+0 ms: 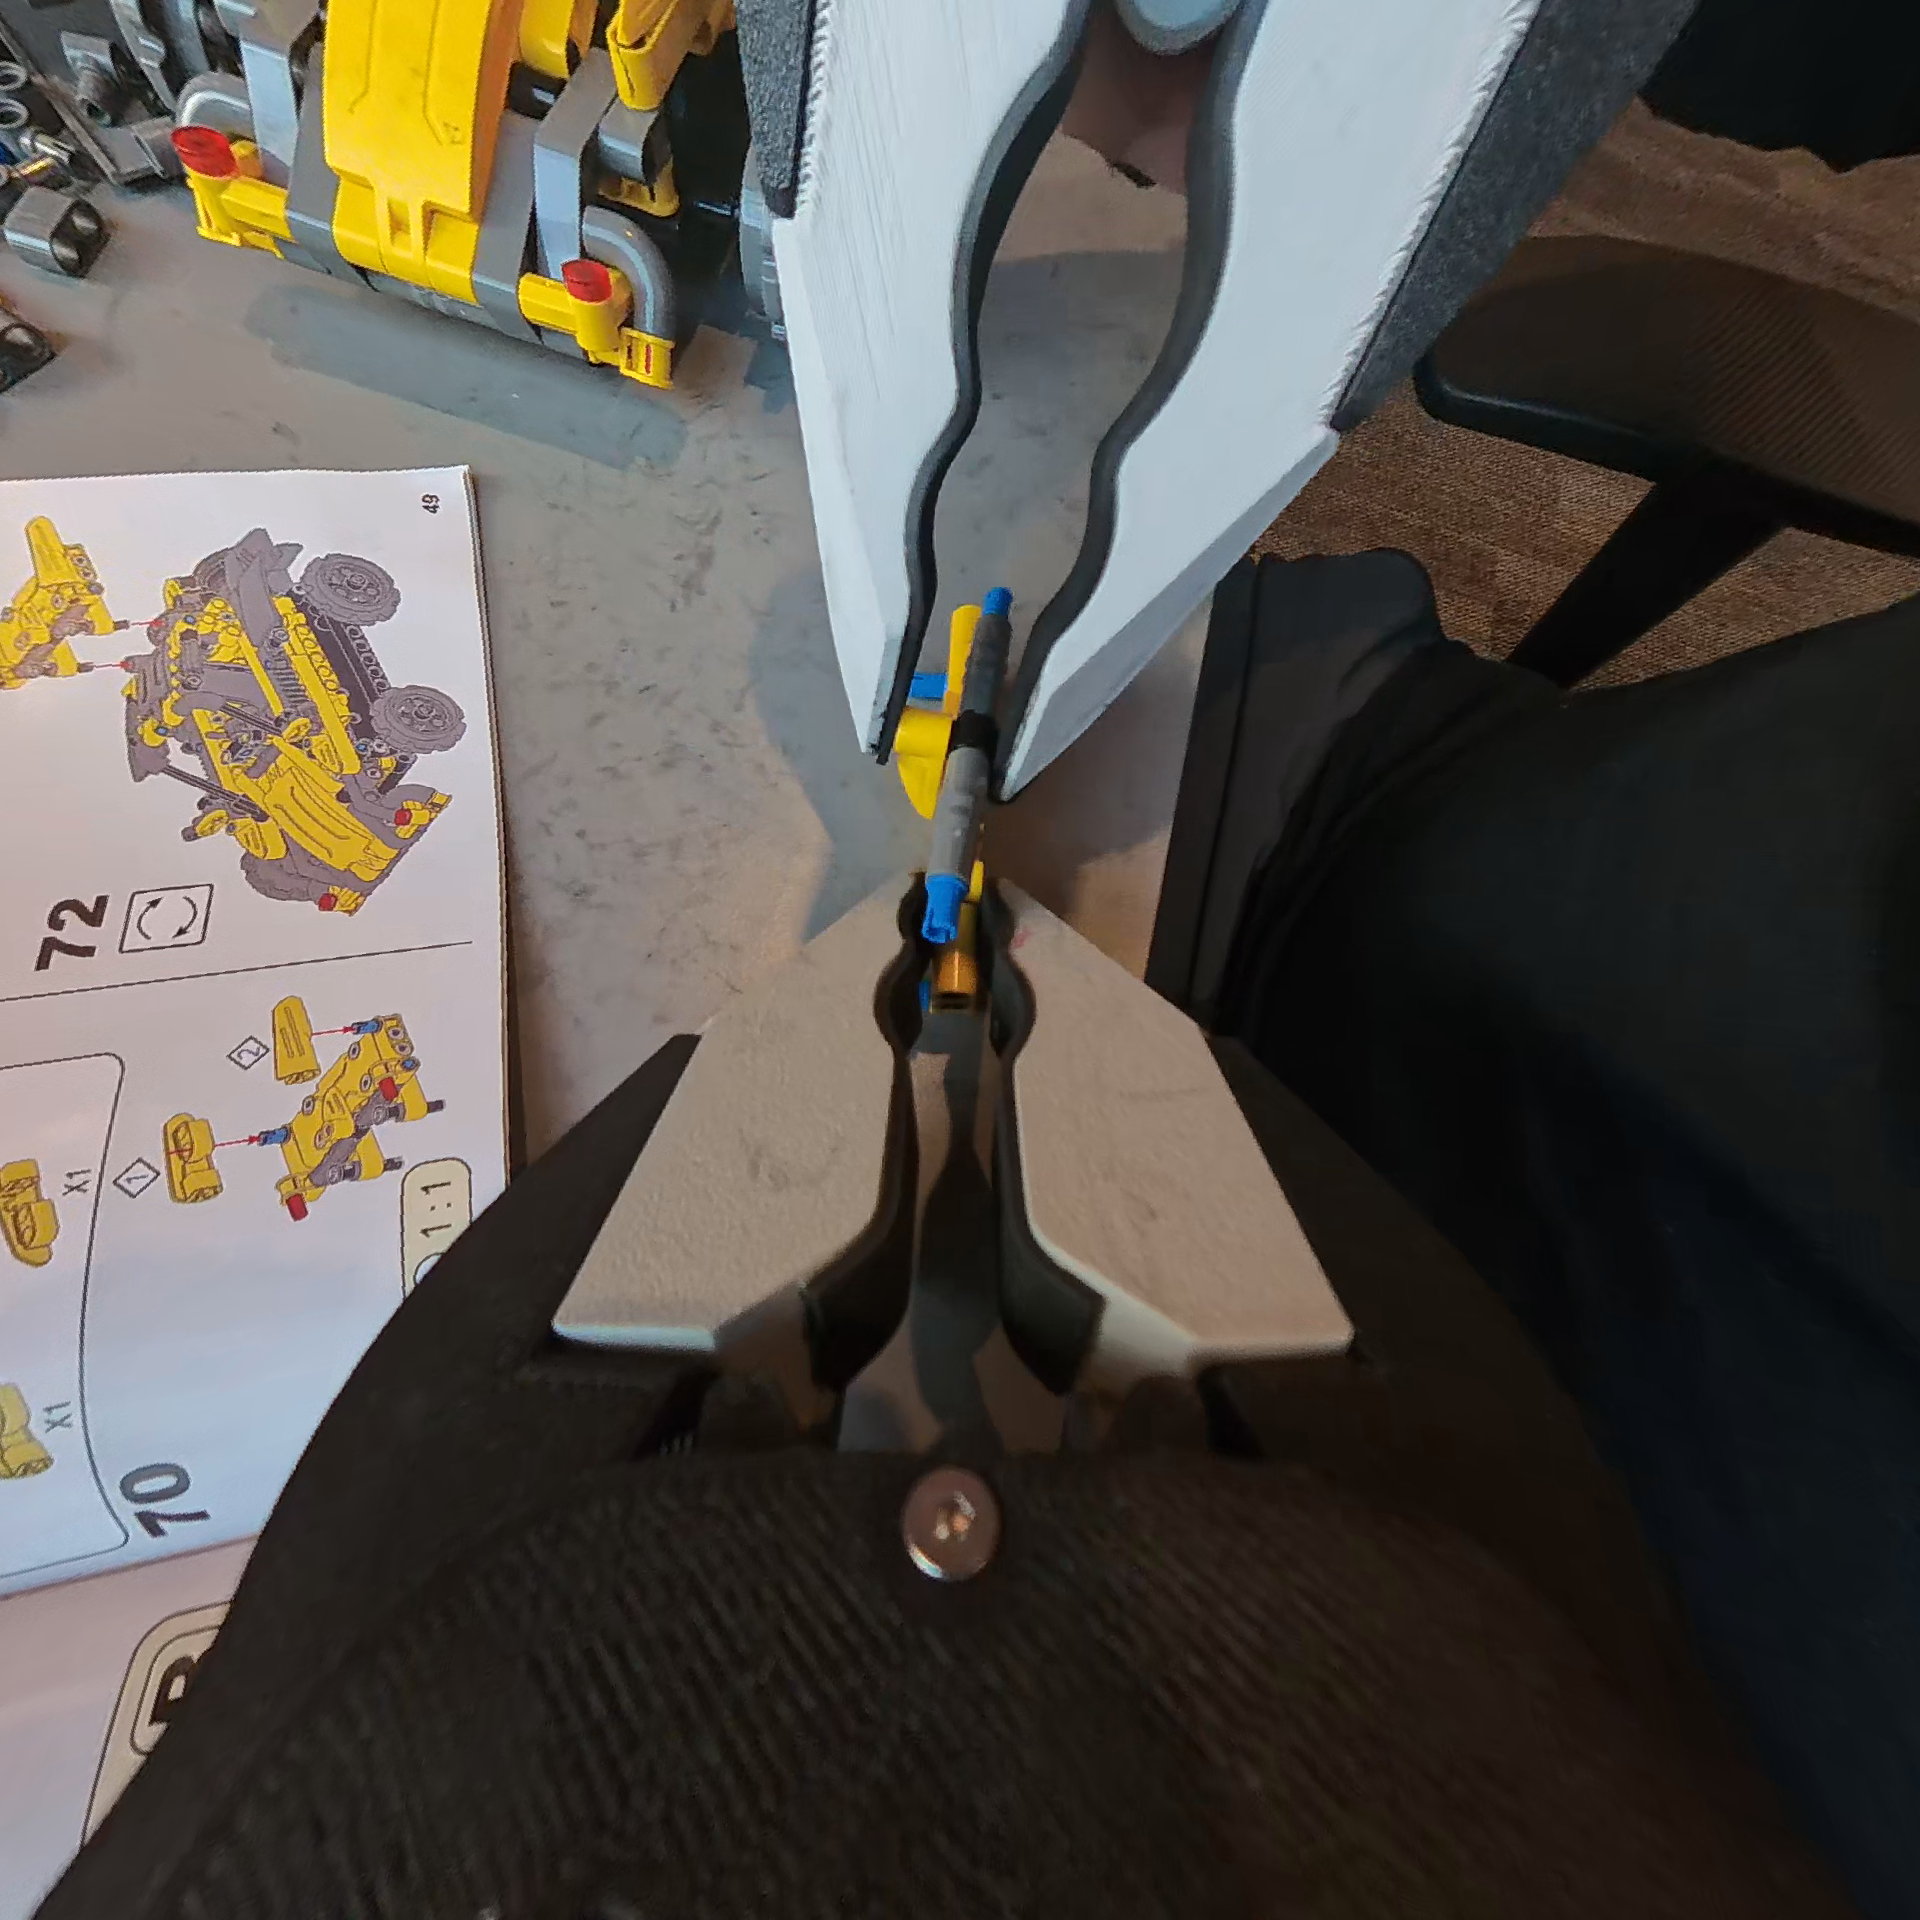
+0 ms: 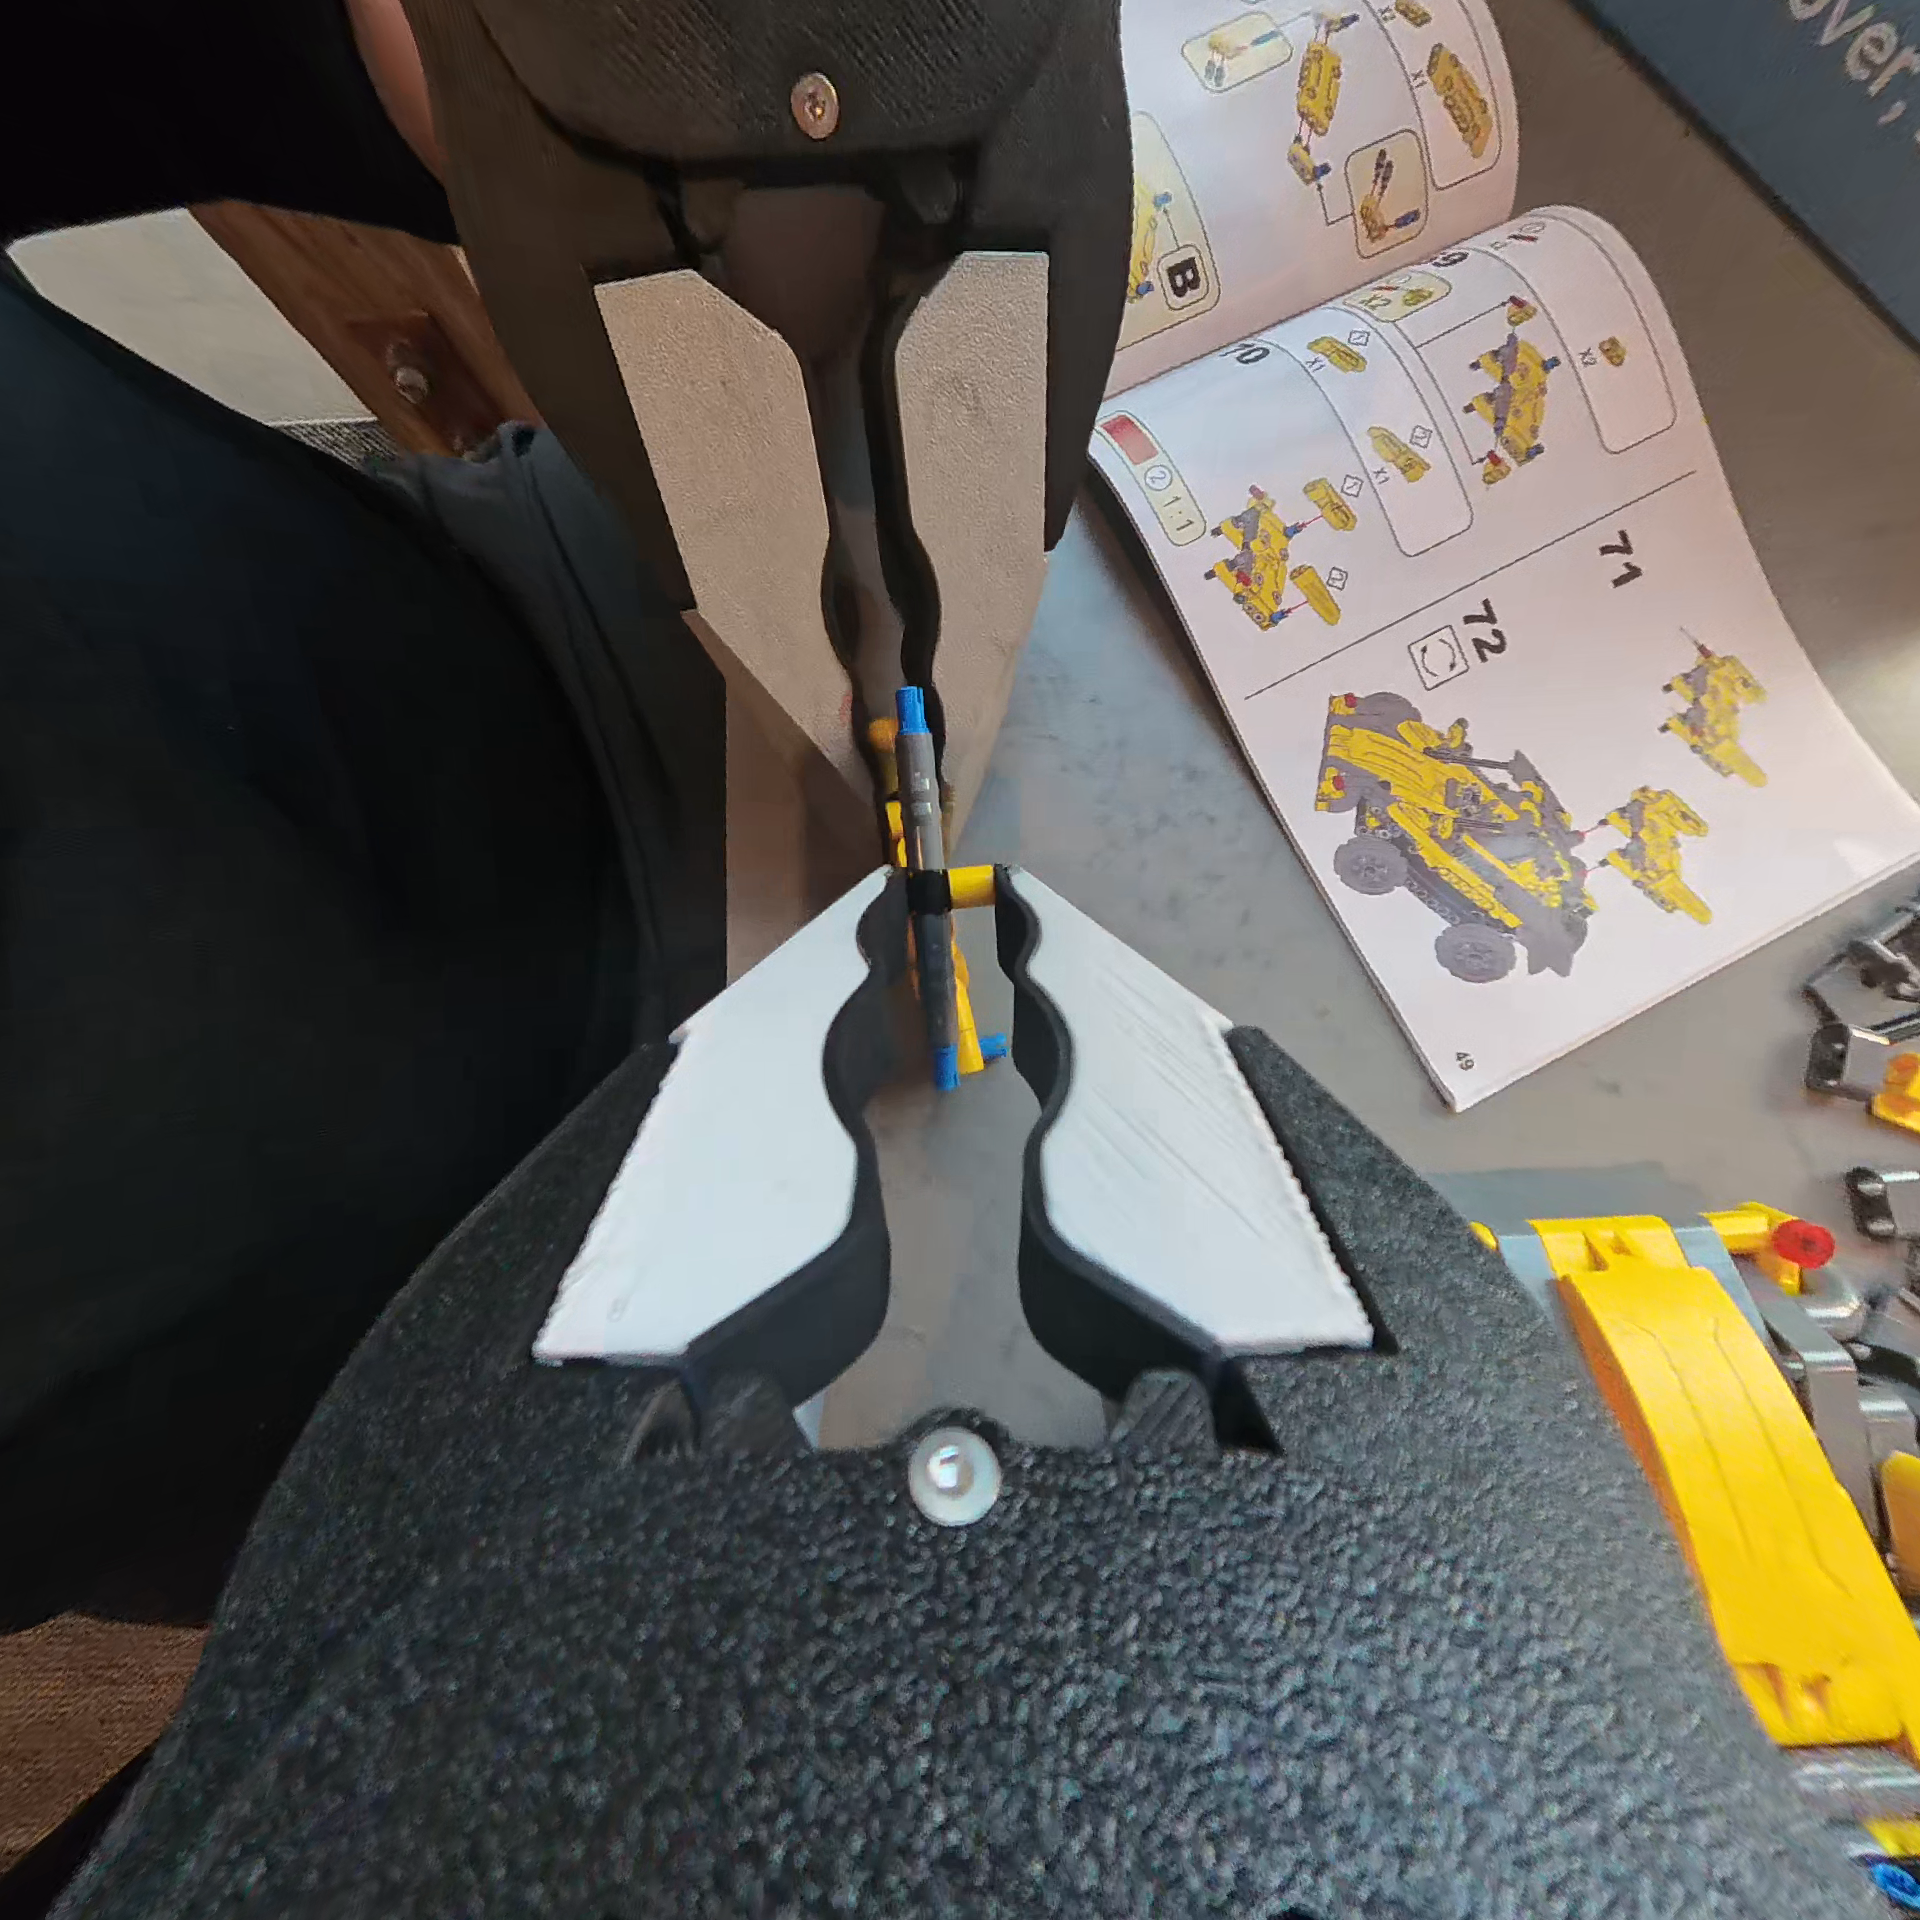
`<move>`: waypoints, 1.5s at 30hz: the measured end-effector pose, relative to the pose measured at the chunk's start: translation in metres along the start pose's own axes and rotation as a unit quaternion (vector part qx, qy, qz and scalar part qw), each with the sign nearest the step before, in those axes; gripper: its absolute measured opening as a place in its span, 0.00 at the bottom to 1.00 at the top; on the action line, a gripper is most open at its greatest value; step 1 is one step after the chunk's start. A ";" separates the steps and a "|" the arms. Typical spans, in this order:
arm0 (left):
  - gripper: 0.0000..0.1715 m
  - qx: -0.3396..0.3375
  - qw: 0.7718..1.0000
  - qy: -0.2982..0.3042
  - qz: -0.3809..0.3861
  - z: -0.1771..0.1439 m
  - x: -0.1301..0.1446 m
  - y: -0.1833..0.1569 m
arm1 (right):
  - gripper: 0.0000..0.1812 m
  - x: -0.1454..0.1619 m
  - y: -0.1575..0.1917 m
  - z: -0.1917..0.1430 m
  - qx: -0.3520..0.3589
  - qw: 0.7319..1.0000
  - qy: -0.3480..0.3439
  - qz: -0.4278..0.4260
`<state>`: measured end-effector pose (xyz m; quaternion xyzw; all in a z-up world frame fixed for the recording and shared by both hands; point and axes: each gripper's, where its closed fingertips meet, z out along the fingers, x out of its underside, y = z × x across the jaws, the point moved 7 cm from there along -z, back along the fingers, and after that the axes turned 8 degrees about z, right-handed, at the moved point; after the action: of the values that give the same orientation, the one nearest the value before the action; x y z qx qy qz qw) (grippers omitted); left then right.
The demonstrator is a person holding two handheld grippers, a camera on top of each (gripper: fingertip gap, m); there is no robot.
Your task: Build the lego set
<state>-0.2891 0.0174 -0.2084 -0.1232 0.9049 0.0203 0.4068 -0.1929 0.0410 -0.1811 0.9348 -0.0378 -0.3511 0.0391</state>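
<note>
A small brick-built assembly [image 1: 961,800] has a grey rod with blue pin ends and yellow pieces on it. It hangs above the grey table edge between both grippers. My left gripper [image 1: 951,899] is shut on its near end, around a blue pin and a yellow piece. My right gripper [image 1: 943,769] comes in from the top and is shut on the far part. In the right wrist view my right gripper [image 2: 943,878] clamps a black-and-yellow connector on the assembly [image 2: 920,790]. The left gripper [image 2: 902,769] faces it and holds the other end.
An open instruction booklet [image 1: 260,831] [image 2: 1507,675] lies on the table [image 1: 644,623]. A yellow and grey model vehicle [image 1: 436,177] [image 2: 1714,1455] stands beyond it, with loose grey parts [image 1: 52,218] [image 2: 1870,997] nearby. A person in dark clothing [image 1: 1558,1039] sits at the table edge. My two grippers' fingertips are within a few centimetres of each other.
</note>
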 end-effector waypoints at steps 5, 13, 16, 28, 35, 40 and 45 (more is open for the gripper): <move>0.03 -0.003 1.000 0.001 0.001 0.001 -0.001 -0.001 | 0.09 -0.002 0.004 0.002 0.025 0.999 0.010 -0.044; 0.03 -0.013 1.000 0.003 0.008 0.001 0.000 -0.001 | 0.09 0.002 0.007 0.003 0.025 0.998 0.009 -0.051; 0.03 -0.017 1.000 0.003 0.011 0.001 -0.001 -0.002 | 0.09 0.002 0.007 0.004 0.022 0.999 0.011 -0.045; 0.03 -0.009 1.000 0.000 -0.003 0.001 -0.001 0.001 | 0.15 -0.001 0.003 -0.012 0.039 0.999 -0.025 -0.026; 0.03 -0.011 1.000 0.001 -0.001 0.001 -0.001 0.000 | 0.00 -0.017 0.010 -0.018 0.047 0.998 -0.003 -0.052; 0.03 -0.018 1.000 0.002 0.005 0.000 -0.001 0.000 | 0.00 -0.008 0.009 -0.004 0.066 0.995 0.044 -0.066; 0.03 -0.019 1.000 0.002 0.006 0.001 -0.001 0.000 | 0.00 -0.008 0.010 -0.003 0.077 0.993 0.044 -0.073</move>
<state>-0.2881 0.0173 -0.2083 -0.1255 0.9059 0.0397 0.4024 -0.1970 0.0316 -0.1727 0.9498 0.0054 -0.3074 -0.0575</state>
